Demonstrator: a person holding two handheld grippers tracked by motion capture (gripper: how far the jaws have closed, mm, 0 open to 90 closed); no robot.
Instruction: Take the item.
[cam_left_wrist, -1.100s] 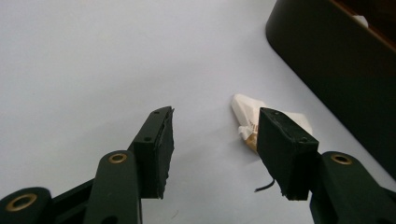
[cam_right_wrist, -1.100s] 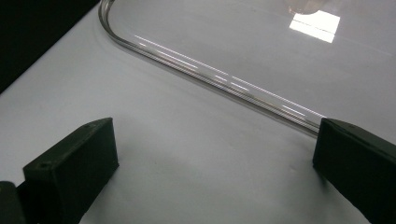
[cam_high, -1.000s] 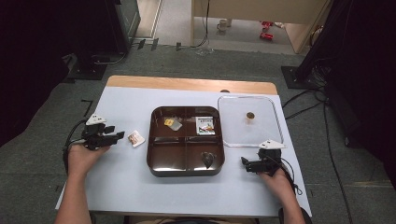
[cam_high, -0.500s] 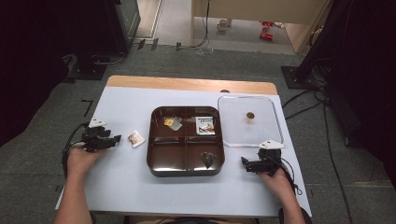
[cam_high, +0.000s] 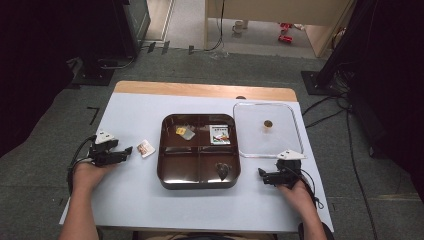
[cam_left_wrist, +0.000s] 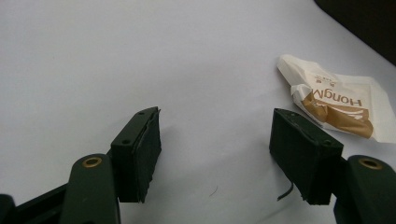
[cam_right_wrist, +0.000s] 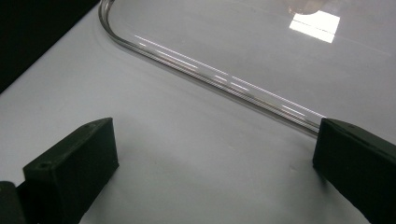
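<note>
A small white and brown packet (cam_high: 145, 148) lies on the white table just left of the dark brown compartment tray (cam_high: 165, 170). My left gripper (cam_high: 124, 147) points at the packet from the left and is open. In the left gripper view the packet (cam_left_wrist: 341, 105) lies ahead and to the right of the left gripper (cam_left_wrist: 217, 154). Its jaws have just been opening, with bare table between them. My right gripper (cam_high: 262, 175) rests open below the clear lid (cam_high: 280, 145). In the right gripper view the lid's rim (cam_right_wrist: 215, 77) runs just beyond the right gripper (cam_right_wrist: 215, 158).
The tray holds a yellow and grey packet (cam_high: 186, 132), a white printed packet (cam_high: 219, 134) and a dark item (cam_high: 222, 170) in separate compartments. A small brown knob (cam_high: 268, 124) sits on the lid. A wooden strip (cam_high: 200, 90) edges the table's far side.
The left gripper has shifted slightly toward the near edge and its jaws stand wider apart. The packet, tray, lid and right hand have not moved.
</note>
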